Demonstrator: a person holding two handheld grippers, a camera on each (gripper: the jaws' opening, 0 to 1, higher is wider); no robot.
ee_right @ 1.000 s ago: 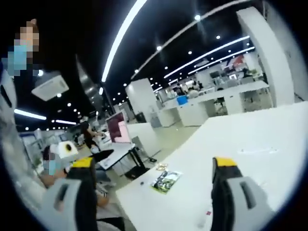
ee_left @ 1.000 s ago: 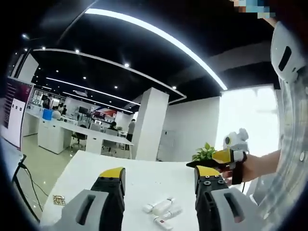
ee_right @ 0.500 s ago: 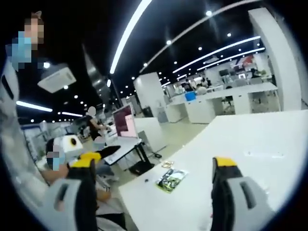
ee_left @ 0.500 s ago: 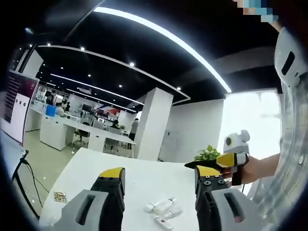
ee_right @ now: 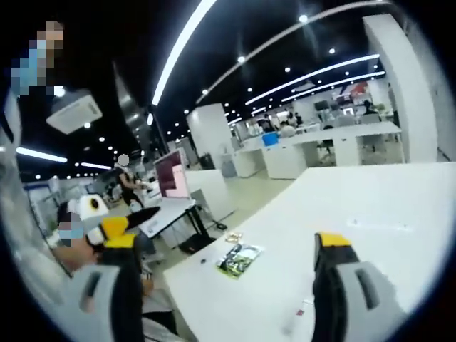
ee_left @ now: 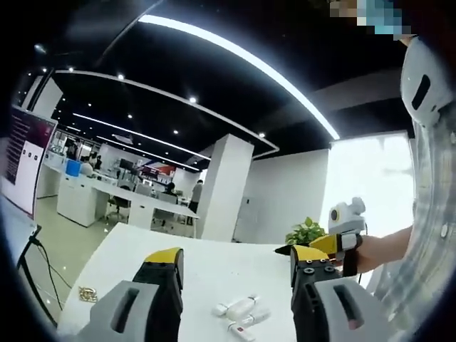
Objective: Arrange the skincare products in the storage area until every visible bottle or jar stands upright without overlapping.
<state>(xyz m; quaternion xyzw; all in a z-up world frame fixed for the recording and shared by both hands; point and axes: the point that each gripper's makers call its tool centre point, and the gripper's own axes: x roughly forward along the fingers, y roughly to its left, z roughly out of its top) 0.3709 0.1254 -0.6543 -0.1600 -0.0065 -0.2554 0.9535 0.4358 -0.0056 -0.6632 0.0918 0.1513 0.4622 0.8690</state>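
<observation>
White table [ee_left: 214, 267]: small cluster of white skincare bottles [ee_left: 242, 313] lying on their sides, touching, between the jaws of the left gripper [ee_left: 239, 267]. Left gripper: jaws spread wide, holding nothing, above the table. Right gripper [ee_right: 228, 246]: jaws parted, empty, over the table edge. Printed card [ee_right: 239, 258] flat near that edge. Potted plant [ee_left: 306, 231] behind.

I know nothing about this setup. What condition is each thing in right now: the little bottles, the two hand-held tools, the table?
Skincare bottles: lying on their sides in a small cluster, none upright.
Left tool: open, holding nothing, raised above the table.
Right tool: open, holding nothing, raised above the table.
White table: bottles lying near its close edge.
Leaflet: lying flat on the table.
</observation>
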